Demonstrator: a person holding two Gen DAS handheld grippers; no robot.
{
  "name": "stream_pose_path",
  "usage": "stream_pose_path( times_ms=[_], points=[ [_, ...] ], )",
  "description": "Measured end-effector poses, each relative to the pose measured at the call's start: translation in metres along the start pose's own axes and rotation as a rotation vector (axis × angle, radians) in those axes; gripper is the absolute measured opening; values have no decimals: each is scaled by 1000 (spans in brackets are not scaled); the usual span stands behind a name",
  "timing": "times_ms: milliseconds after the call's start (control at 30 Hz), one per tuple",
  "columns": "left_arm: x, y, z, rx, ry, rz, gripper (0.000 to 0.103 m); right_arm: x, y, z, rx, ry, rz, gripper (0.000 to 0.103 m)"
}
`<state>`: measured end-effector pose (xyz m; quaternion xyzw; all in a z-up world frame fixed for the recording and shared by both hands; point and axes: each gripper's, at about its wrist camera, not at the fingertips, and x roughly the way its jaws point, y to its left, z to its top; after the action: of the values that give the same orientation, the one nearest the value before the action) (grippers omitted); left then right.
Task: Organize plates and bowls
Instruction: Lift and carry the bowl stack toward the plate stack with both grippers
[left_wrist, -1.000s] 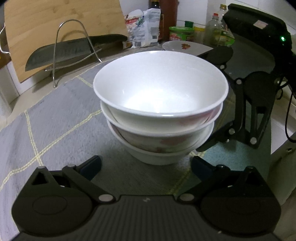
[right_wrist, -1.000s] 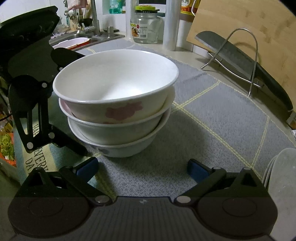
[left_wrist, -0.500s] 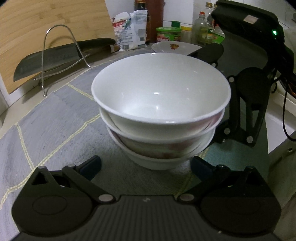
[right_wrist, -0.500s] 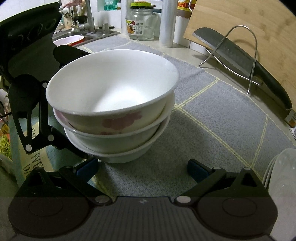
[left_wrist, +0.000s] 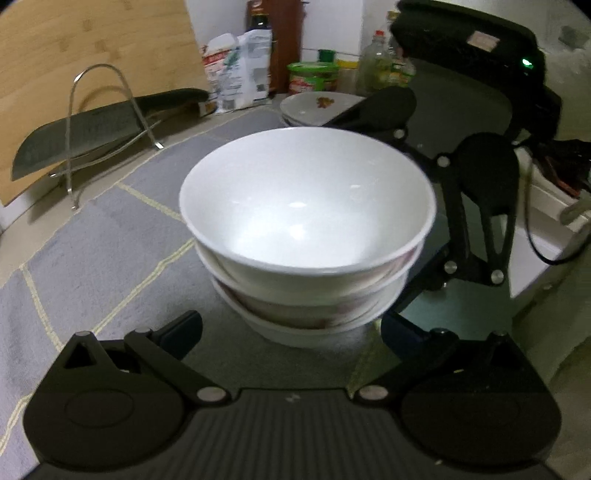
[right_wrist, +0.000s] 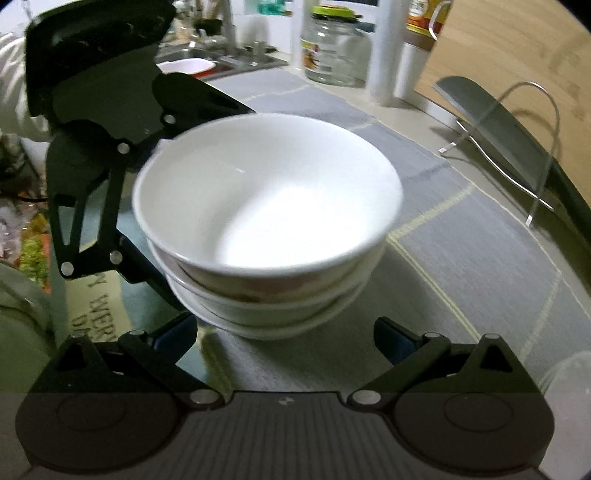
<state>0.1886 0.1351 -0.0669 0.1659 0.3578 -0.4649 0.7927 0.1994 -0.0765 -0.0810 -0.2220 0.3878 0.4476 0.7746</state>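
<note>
A stack of three white bowls (left_wrist: 306, 236) sits on the grey mat (left_wrist: 92, 251) on the worktop, between both tongs. The left tongs (left_wrist: 291, 328) and right tongs (right_wrist: 284, 332) each stand apart, short of the stack. Only the left view shows the plates (left_wrist: 314, 107) beyond the bowls; only the right view shows the sink (right_wrist: 207, 62) and glass jar (right_wrist: 332, 48).

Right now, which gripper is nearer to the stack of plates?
Right. The plates lie close beside the right gripper, off its right finger. The left gripper faces them from across the stacked bowls, which stand between.
</note>
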Motion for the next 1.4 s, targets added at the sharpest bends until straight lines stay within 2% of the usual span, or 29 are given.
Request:
stream_pose_path(
  times_ms=[200,333,400,467,700,1167,1400],
  points=[
    [-2,4,-1,18,-4,-19,99,3,-2,8,-43,4,38,95],
    [-3,6,1,26,-19,-36,99,-1,-6,11,-48,2,48,94],
    [-1,7,2,36,-13,-44,94,-2,-6,12,-56,6,49,93],
    [0,8,4,50,-11,-54,94,-4,-7,11,-59,8,52,93],
    [1,10,4,73,-2,-83,92,-4,-10,12,-42,22,96,83],
    [6,15,9,112,14,-140,88,-4,-12,13,-43,26,105,84],
    [5,13,11,136,16,-140,88,-4,-10,15,-57,36,104,84]
  ],
)
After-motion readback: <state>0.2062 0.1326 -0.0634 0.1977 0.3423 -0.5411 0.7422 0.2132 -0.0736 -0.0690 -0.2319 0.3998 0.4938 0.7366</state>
